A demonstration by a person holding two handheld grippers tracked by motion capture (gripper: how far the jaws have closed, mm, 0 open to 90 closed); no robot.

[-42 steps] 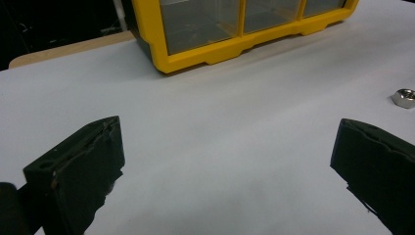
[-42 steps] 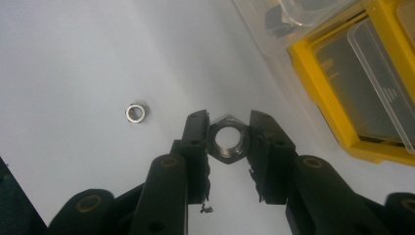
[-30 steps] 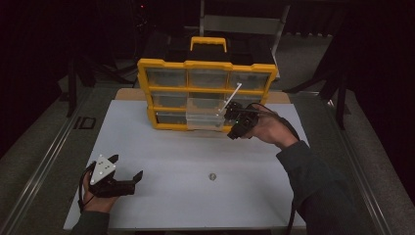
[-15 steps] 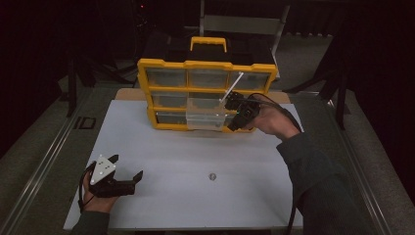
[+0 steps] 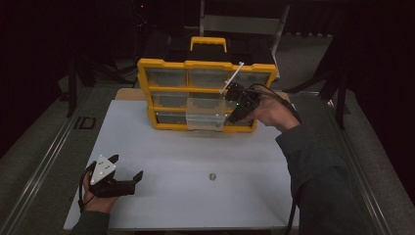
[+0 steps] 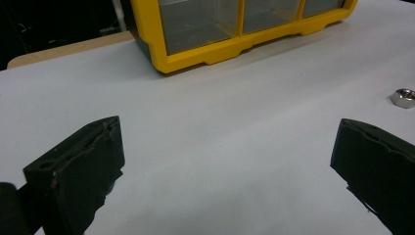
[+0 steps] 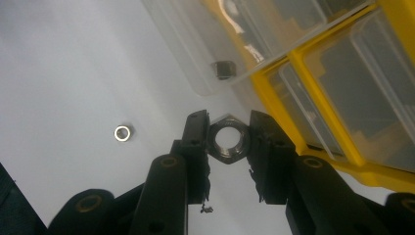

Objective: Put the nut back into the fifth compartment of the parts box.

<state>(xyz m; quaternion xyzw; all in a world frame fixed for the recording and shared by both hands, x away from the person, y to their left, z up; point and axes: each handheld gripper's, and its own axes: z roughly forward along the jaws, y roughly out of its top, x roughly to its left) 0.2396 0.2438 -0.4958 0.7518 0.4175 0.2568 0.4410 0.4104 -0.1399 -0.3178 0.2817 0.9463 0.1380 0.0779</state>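
A hex nut is clamped by the right gripper beside the pulled-out clear drawer — released early, it could be dropped outside the drawer.

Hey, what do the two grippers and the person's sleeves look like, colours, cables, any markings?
Both grippers are black. The left gripper carries a pale grey three-cornered plate with small dark dots; in its own view its blocky black fingers have worn edges. The right gripper shows a small green light and a white rod on top, with a black cable looping back. The right sleeve is dark grey-green.
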